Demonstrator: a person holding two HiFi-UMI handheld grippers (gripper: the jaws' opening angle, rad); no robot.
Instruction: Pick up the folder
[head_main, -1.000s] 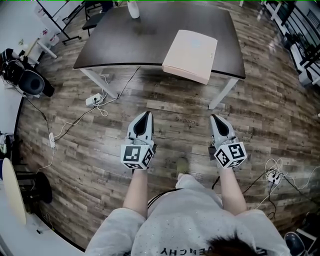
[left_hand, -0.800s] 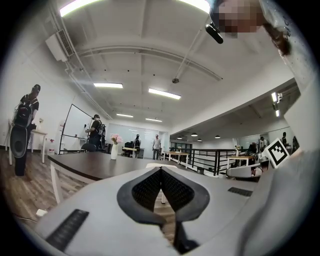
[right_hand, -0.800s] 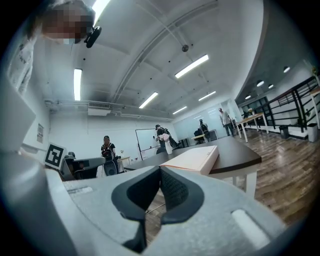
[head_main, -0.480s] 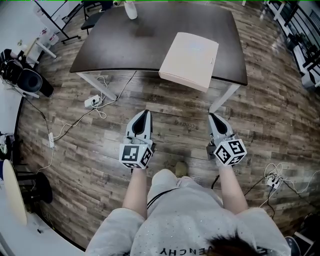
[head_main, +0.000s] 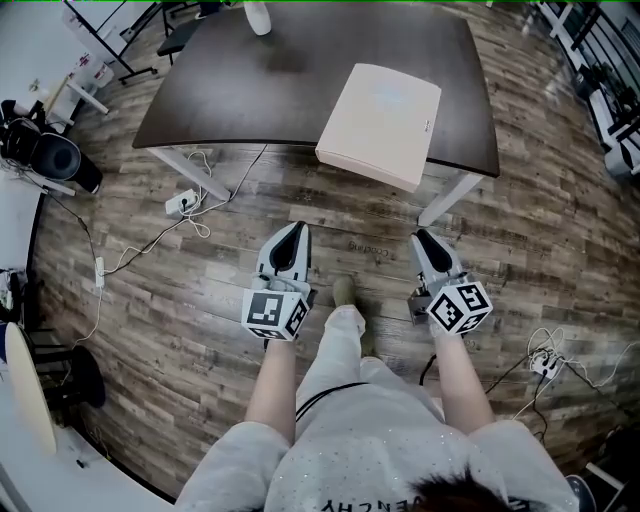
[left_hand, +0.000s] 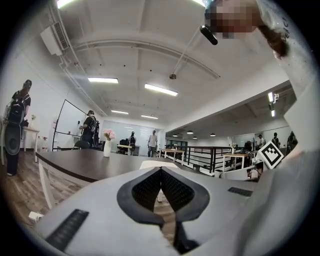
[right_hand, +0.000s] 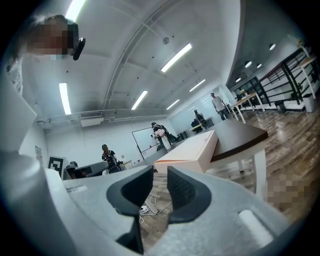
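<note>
A pale folder (head_main: 380, 122) lies on a dark table (head_main: 250, 90), its near corner overhanging the front edge. Both grippers hang over the wooden floor (head_main: 250, 230), short of the table. The left gripper (head_main: 292, 232) has its jaws pressed together and empty; in the left gripper view they hide most of the folder. The right gripper (head_main: 424, 240) has jaws slightly apart, just opening, with nothing between. In the head view, a white vase (head_main: 258, 14) is cut off at the top edge.

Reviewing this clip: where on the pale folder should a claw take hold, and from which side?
Probably the near edge of the folder, which juts past the front edge of the table. It lies flat, so come in level from the person's side, one jaw above and one below the overhang.
</note>
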